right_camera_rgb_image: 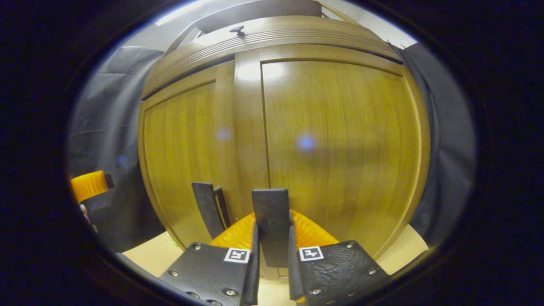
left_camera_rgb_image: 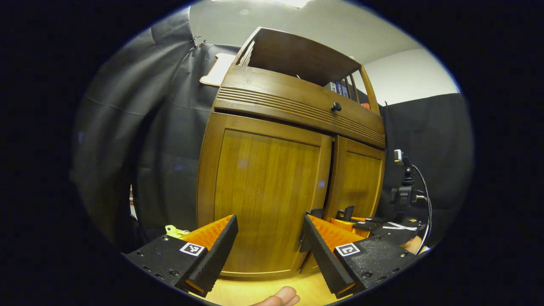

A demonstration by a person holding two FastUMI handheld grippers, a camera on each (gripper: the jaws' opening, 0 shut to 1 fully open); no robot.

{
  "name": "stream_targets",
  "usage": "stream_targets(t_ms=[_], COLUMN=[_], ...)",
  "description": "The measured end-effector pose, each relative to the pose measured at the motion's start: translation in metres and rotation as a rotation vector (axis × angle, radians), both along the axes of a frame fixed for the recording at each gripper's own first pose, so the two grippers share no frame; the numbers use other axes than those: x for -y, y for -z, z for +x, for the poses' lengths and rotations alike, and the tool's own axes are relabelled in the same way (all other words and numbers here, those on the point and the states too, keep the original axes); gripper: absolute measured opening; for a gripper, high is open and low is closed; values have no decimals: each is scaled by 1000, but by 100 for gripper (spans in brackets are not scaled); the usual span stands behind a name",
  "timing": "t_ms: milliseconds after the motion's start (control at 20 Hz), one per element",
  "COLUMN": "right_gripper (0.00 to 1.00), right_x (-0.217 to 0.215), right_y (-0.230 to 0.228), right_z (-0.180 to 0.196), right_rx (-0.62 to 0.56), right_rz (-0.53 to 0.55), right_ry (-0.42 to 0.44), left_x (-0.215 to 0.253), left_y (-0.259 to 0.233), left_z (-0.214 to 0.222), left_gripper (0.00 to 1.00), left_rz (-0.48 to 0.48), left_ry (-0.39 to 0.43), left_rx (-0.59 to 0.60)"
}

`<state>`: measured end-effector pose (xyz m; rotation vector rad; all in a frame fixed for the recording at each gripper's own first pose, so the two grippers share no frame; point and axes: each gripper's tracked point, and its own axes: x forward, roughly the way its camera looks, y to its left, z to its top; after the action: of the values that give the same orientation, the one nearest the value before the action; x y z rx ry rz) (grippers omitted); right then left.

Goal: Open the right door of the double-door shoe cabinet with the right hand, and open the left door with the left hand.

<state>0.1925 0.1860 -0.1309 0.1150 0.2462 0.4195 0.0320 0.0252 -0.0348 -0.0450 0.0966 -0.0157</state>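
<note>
The brown wooden double-door shoe cabinet (left_camera_rgb_image: 293, 170) is standing on a pale wooden floor (left_camera_rgb_image: 263, 289) against the black cloth wall, with a grooved drawer front carrying a small dark round knob (left_camera_rgb_image: 336, 106) above its two panelled doors.

In the right gripper view, the right gripper (right_camera_rgb_image: 272, 250) is sitting at the bottom edge of the cabinet, its fingers drawn narrow and pressing on both sides of a flat dark upright handle (right_camera_rgb_image: 270, 221) that belongs to the right door (right_camera_rgb_image: 340, 148). A second flat dark handle (right_camera_rgb_image: 208, 208), belonging to the left door (right_camera_rgb_image: 182, 148), is standing free just beside it, across the centre seam. From the left gripper view a dark gap is showing along the seam between the doors (left_camera_rgb_image: 329, 170), so the right door looks to be just starting off its frame, though it is nowhere near swung out.

The left gripper (left_camera_rgb_image: 267, 242) is hovering near the lower part of the left door with its fingers spread wide, holding nothing and apart from the wood. A fingertip of the person's hand (left_camera_rgb_image: 280, 297) is showing at the bottom edge of that view.

As I judge it, the right door's handle is gripped and its pull is barely underway; the left door is closed, its handle untouched, and the whole of that half is left to do.
</note>
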Motion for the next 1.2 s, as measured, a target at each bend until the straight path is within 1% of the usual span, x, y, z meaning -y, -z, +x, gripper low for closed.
stream_targets(t_ms=[250, 350, 400, 450, 500, 650, 700, 750, 800, 850, 900, 950, 1200], right_gripper=[28, 28, 28, 28, 28, 28, 28, 28, 28, 28, 28, 28, 28], right_x=[14, 21, 25, 29, 35, 48, 52, 56, 58, 61, 64, 68, 91], right_y=[-4, -5, -6, -8, -8, -9, -9, -9, -9, -9, -9, -9, -11], right_z=[-27, -38, -44, -49, -55, -68, -72, -75, -76, -79, -81, -84, -101], right_rx=[-6, -9, -9, -8, -14, -14, -17, -22, -27, -32, -37, -38, -40], right_rz=[24, 29, 27, 25, 28, 26, 29, 31, 33, 35, 34, 30, 25], right_ry=[-58, -73, -82, -87, -88, -95, -97, -99, -102, -102, -103, -104, -92], left_x=[5, 7, 7, 9, 13, 27, 29, 30, 29, 27, 26, 27, 24], left_y=[5, 5, 7, 9, 12, 23, 25, 27, 27, 27, 29, 29, 32], left_z=[3, 5, 6, 6, 8, 8, 8, 8, 9, 10, 10, 10, 11], left_gripper=[92, 100, 92, 92, 96, 96, 93, 96, 96, 92, 96, 92, 93], left_rz=[26, 65, 79, 83, 76, 63, 62, 61, 59, 59, 60, 61, 53], left_ry=[-2, -9, -15, -14, -7, 31, 39, 39, 34, 26, 22, 20, 4], left_rx=[-7, -1, 1, -4, -12, -45, -52, -57, -58, -60, -62, -64, -71])
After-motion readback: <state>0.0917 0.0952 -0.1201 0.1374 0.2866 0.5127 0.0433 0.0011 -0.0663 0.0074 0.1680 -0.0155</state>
